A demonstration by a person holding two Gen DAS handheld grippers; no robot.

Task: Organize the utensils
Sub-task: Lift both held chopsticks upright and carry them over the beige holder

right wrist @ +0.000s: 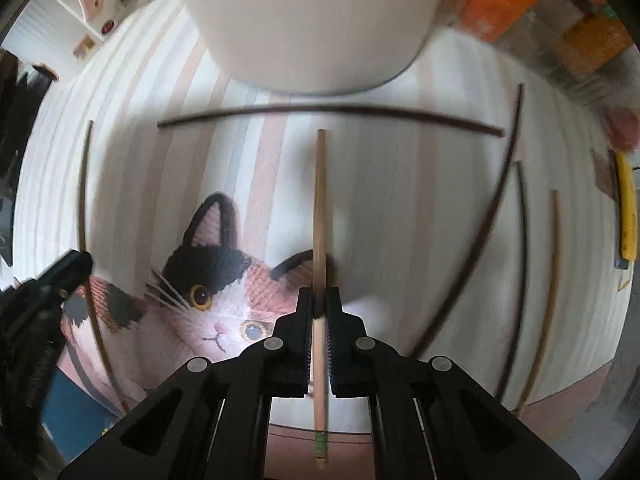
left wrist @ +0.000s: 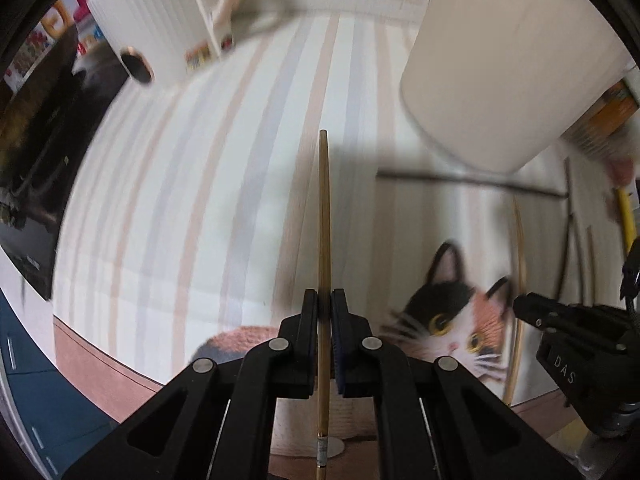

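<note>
My left gripper (left wrist: 324,300) is shut on a light wooden chopstick (left wrist: 324,216) that points straight ahead above the striped cloth (left wrist: 200,200). My right gripper (right wrist: 320,300) is shut on another light wooden chopstick (right wrist: 319,200), held over the cat picture (right wrist: 208,292) on the cloth. The right gripper (left wrist: 520,304) also shows at the lower right of the left wrist view, and the left gripper (right wrist: 76,264) at the left edge of the right wrist view. A cream cylindrical holder (right wrist: 304,20) stands just ahead; it is also seen in the left wrist view (left wrist: 504,72).
Several loose chopsticks lie on the cloth: a dark one (right wrist: 328,114) before the holder, two dark (right wrist: 480,216) and one light (right wrist: 548,280) at right, a light one (right wrist: 86,220) at left. A yellow tool (right wrist: 626,208) lies far right. A ribbed white container (left wrist: 148,20) stands back left.
</note>
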